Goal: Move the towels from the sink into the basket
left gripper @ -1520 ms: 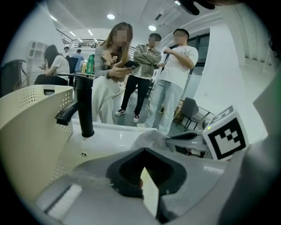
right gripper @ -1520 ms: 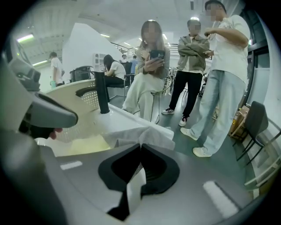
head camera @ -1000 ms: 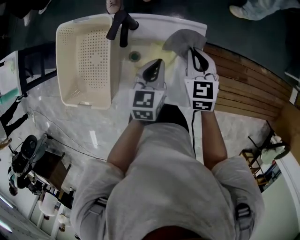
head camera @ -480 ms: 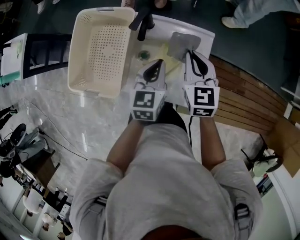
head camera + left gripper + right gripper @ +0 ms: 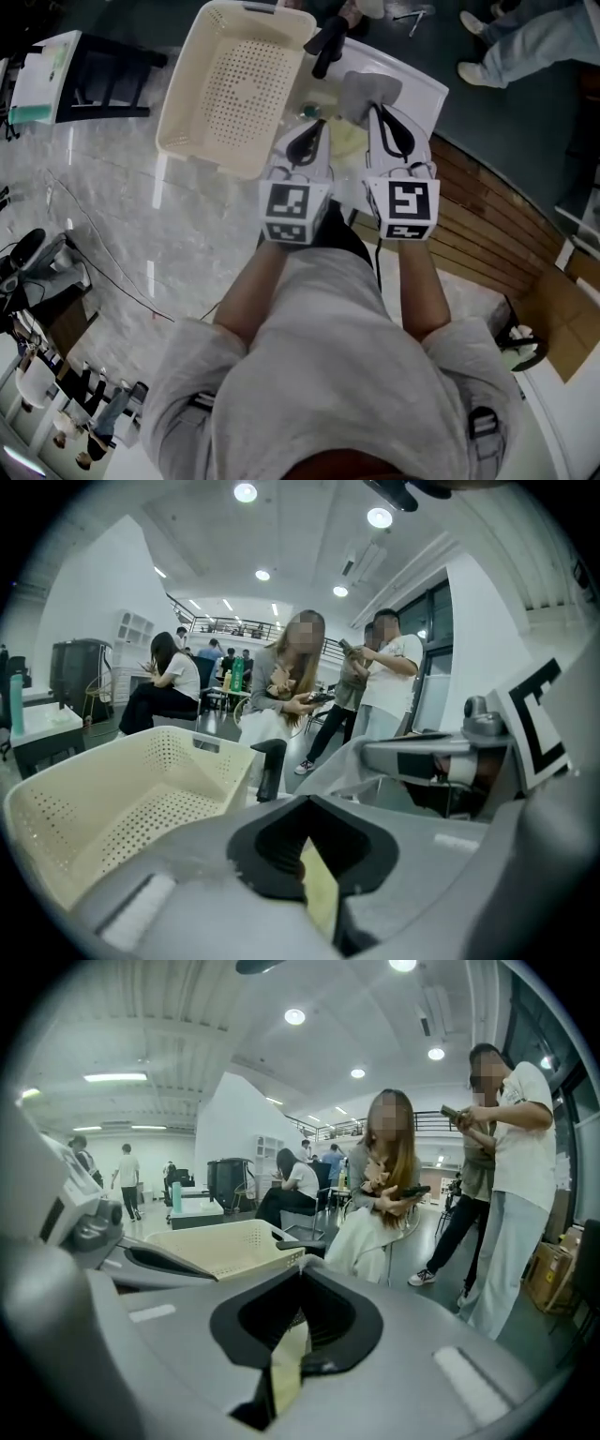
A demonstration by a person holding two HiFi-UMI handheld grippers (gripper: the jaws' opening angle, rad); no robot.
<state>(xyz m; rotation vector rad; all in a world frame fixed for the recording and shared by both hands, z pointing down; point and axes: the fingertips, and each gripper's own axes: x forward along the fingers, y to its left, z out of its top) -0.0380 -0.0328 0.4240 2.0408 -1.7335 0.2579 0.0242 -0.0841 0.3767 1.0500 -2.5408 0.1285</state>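
Both claws lifting off sink [image 5: 424, 92], scene swinging left. Right claw [image 5: 380, 107] clamped on grey towel [image 5: 367, 89], carrying it up. Left claw [image 5: 317, 126] pressed together, seemingly empty. Yellow towel [image 5: 348, 141] left in sink. Basket [image 5: 186, 117] just beside, waiting.

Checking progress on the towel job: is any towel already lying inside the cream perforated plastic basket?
No, the head view shows the cream perforated plastic basket with only its bare, holed floor inside.

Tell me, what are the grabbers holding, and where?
Left gripper and right gripper each pinch the yellow towel by an edge. A gray towel sits at the right gripper's tip; whether it is pinched too is unclear.
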